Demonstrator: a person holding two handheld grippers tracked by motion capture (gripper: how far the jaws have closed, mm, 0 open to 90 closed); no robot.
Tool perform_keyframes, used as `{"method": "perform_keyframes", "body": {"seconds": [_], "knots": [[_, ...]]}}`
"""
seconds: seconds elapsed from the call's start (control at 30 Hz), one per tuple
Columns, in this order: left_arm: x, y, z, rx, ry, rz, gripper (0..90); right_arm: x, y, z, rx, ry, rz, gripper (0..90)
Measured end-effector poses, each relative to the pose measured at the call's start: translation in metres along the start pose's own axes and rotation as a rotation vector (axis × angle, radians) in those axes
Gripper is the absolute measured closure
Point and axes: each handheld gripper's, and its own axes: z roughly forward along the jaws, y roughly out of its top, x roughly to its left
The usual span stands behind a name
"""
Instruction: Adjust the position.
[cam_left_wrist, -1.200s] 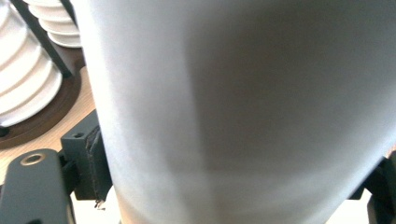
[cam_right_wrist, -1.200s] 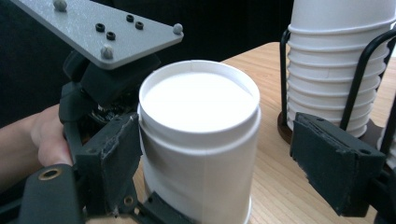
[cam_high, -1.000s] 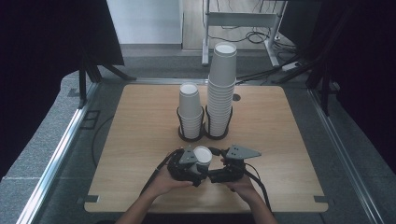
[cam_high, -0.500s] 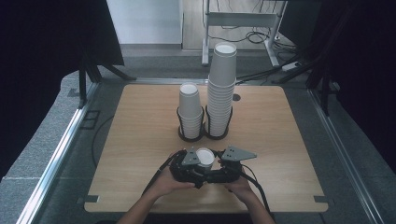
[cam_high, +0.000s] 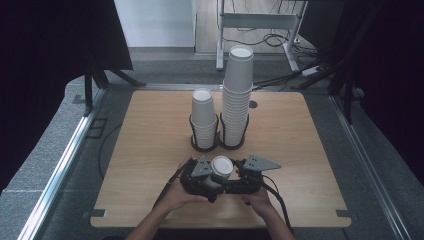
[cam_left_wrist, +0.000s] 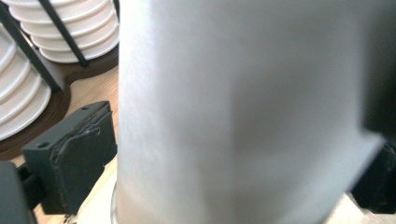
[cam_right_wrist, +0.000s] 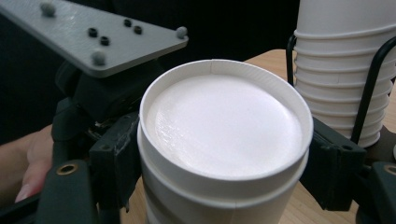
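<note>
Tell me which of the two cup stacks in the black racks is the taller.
The right stack: its top rises clearly above the left stack beside it.

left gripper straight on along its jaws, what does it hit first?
The upturned paper cup. It stands right ahead of the left gripper, between jaws that have just been opening, the visible pad off its wall. Depth is hard to judge, but it looks very close.

No readable text, label, brand, number or sign on any surface; cups (cam_high: 221, 167) plain white.
</note>
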Motion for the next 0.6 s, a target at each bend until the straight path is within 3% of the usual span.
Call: {"method": "perform_keyframes", "body": {"seconds": [0.2, 0.23, 0.4, 0.6], "knots": [[0.0, 0.0, -0.005, -0.025, -0.01, 0.005, 1.8, -0.006, 0.0, -0.004, -0.045, 0.029, 0.056, 23.5], [0.001, -0.001, -0.005, -0.028, -0.008, 0.009, 1.8, -0.009, 0.0, -0.006, -0.067, 0.043, 0.092, 23.5], [0.001, -0.001, -0.006, -0.028, -0.007, 0.017, 2.3, -0.016, -0.001, -0.01, -0.096, 0.066, 0.148, 23.5], [-0.002, -0.001, -0.005, -0.025, -0.011, 0.034, 2.6, -0.019, -0.003, -0.01, -0.112, 0.082, 0.183, 23.6]]}}
